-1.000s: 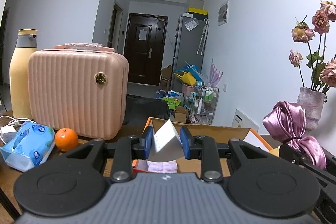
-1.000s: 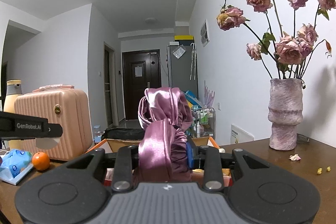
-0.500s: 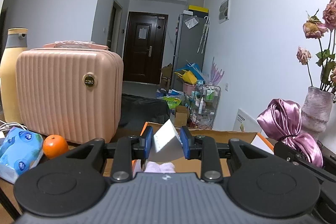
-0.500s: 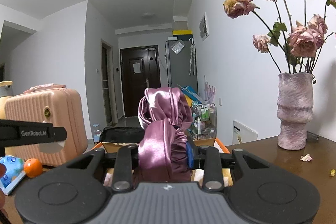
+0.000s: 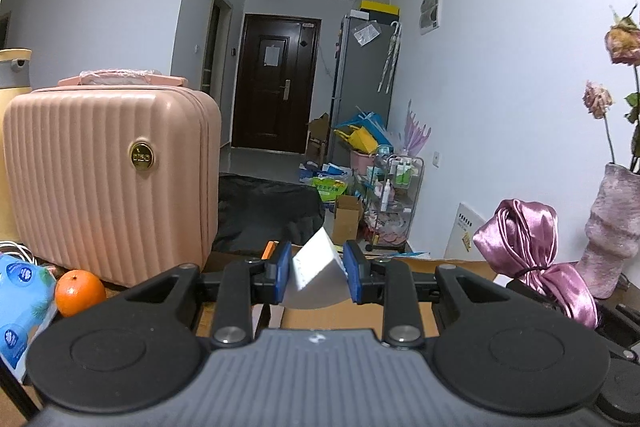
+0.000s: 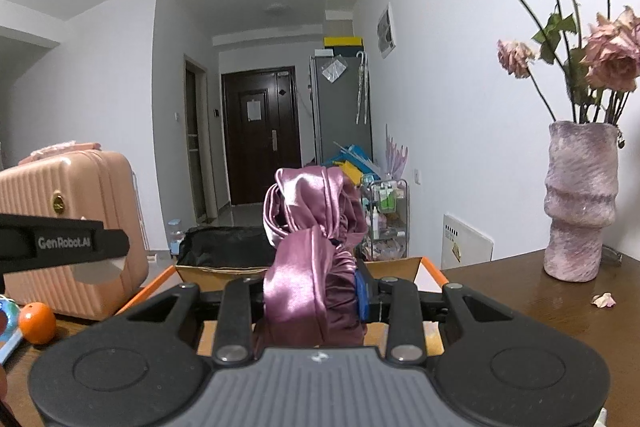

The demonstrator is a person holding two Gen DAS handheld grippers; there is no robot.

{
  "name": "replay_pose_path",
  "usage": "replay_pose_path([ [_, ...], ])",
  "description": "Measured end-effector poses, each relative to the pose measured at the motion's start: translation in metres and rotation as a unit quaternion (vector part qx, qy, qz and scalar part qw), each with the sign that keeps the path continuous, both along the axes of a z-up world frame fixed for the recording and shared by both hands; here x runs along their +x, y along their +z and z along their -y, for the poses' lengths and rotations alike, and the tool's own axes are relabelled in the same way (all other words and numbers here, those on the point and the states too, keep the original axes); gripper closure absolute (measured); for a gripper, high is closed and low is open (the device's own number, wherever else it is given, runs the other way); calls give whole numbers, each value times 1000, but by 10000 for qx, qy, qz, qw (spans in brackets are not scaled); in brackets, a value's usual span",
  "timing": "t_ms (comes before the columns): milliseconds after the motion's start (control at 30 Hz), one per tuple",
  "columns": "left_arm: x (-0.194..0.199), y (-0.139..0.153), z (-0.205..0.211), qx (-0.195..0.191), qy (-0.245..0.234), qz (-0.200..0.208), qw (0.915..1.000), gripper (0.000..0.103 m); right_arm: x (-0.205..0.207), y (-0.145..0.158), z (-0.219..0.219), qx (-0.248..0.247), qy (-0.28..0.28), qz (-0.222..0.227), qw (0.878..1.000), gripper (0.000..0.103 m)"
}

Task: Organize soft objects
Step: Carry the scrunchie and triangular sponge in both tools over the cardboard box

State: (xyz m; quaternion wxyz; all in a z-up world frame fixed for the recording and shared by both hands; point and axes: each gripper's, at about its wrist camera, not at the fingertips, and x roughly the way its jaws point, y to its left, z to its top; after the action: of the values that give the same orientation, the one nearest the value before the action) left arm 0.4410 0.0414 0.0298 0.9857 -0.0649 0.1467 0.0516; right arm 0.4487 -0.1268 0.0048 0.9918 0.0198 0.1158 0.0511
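left wrist view:
left hand-held gripper [image 5: 316, 271]: jaws narrow, blue pads clamped on a white sponge [image 5: 316, 277]; sponge sits tilted between the pads, one corner up
box: open cardboard box [image 5: 352, 311] directly below and ahead of the sponge; inside not readable from here
right hand-held gripper [image 5: 560, 303]: at right edge, only its black body shows, carrying a purple satin cloth [image 5: 528, 247]; jaws hidden from this side
suitcase: pink ribbed suitcase [image 5: 108, 183] upright on the surface [image 5: 116, 291], left of the box
orange: orange [image 5: 80, 287] on the surface just in front of the suitcase's lower left
tissue pack: blue-and-white pack [image 5: 20, 303] at far left, beside the orange
vase: pink textured vase [image 5: 612, 227] at right, behind the cloth, dried roses [image 5: 622, 43] in it

right wrist view:
right hand-held gripper [image 6: 316, 295]: jaws narrow, closed on the purple satin cloth [image 6: 316, 247]; cloth bunched and knotted, top loop standing above the jaws, lower part covering the left pad
box: cardboard box [image 6: 400, 265] with orange-edged flaps under and ahead of the cloth
left hand-held gripper [image 6: 92, 259]: black side bar at left, white sponge [image 6: 96, 271] showing just under it
suitcase: pink suitcase [image 6: 68, 203] behind that bar
orange: [image 6: 37, 323] lower left on the surface [image 6: 540, 311]
vase: [image 6: 580, 203] upright on the surface at right, well apart from the box; fallen petal [image 6: 604, 299] lying near its base
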Motion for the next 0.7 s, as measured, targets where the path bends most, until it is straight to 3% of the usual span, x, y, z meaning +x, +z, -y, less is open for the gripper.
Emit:
replay_pose_path([
  [700,53,-19,-15,-3,97,-656,9978,74,51,-18,-13,-360,-4,-857,9957,72],
])
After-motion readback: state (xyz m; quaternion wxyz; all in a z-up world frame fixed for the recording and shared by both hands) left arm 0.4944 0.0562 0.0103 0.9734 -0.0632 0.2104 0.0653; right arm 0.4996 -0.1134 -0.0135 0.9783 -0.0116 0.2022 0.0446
